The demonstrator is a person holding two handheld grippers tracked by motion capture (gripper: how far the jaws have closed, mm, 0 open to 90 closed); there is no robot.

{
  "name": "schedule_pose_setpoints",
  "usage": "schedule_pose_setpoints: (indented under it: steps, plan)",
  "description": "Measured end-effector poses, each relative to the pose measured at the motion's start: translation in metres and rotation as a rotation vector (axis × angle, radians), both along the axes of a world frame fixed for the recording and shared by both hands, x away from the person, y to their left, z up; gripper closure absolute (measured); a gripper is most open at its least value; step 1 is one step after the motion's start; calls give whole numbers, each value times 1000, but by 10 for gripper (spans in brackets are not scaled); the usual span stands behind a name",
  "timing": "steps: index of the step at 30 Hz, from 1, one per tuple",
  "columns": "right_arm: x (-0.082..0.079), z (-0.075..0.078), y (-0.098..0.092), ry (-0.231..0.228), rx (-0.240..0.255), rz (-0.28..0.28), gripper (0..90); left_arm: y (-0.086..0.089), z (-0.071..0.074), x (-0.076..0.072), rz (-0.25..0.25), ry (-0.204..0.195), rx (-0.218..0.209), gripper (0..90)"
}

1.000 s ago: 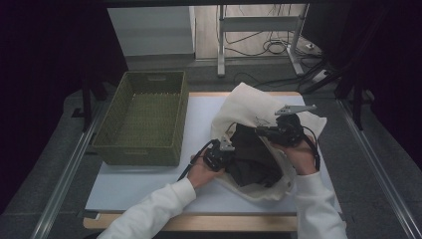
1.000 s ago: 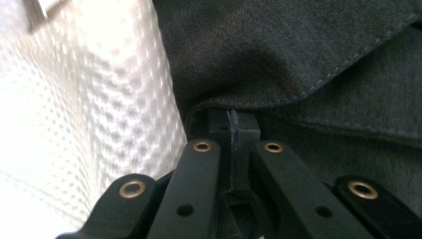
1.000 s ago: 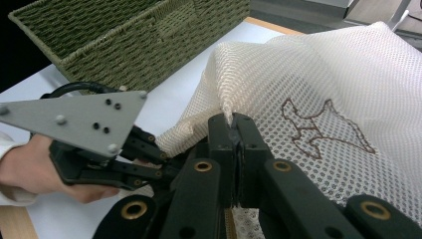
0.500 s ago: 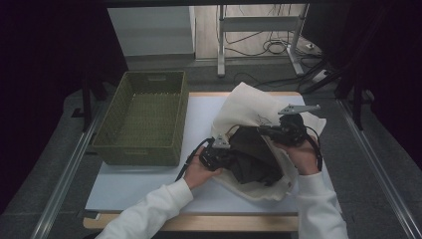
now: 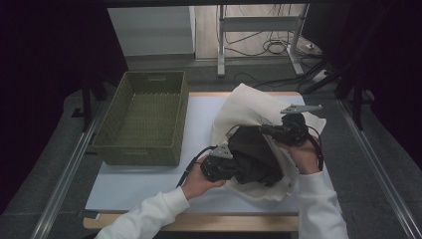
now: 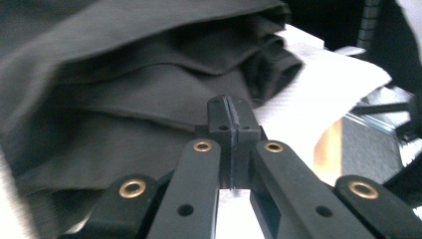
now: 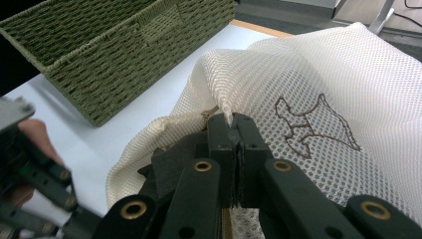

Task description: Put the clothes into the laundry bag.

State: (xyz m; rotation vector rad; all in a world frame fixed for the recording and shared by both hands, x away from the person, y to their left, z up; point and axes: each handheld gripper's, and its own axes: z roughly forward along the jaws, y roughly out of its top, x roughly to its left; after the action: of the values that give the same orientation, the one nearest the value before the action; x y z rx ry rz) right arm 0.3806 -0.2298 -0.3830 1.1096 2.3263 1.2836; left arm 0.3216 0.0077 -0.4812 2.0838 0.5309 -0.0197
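A cream mesh bag lies on the right of the white mat, with a dark garment sitting in its mouth. My right gripper is shut on the bag's upper rim and holds it lifted. In the right gripper view a pinch of the mesh bag sticks out above the closed right gripper. My left gripper is shut, tips against the garment's near left side. In the left gripper view the left gripper shows no cloth between its jaws, with the dark garment folded just beyond.
A green woven basket stands on the left of the mat, with nothing visible inside. The bare white mat runs in front of it to the table's wooden front edge. Metal rails run along both sides of the table.
My left gripper has moved right and slightly up, into the bag's mouth against the garment. The right gripper has kept its hold in place.
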Motion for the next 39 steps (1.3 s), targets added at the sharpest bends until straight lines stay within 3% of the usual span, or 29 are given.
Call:
schedule_pose_setpoints:
  steps: [7,10,13,17,39]
  plan:
    - [-1,0,1,-1,-5,1,881,-27,-11,-4,-59,22,44,900]
    - [-1,1,1,-1,-7,1,881,-38,-20,-2,-66,19,104,900]
    - [-1,1,2,-5,-8,4,881,-47,-29,3,-23,-3,164,900]
    - [-2,2,1,-5,-11,7,881,-52,-34,8,26,-18,165,900]
    - [-7,6,7,-12,-16,38,882,-72,-36,43,118,-87,221,900]
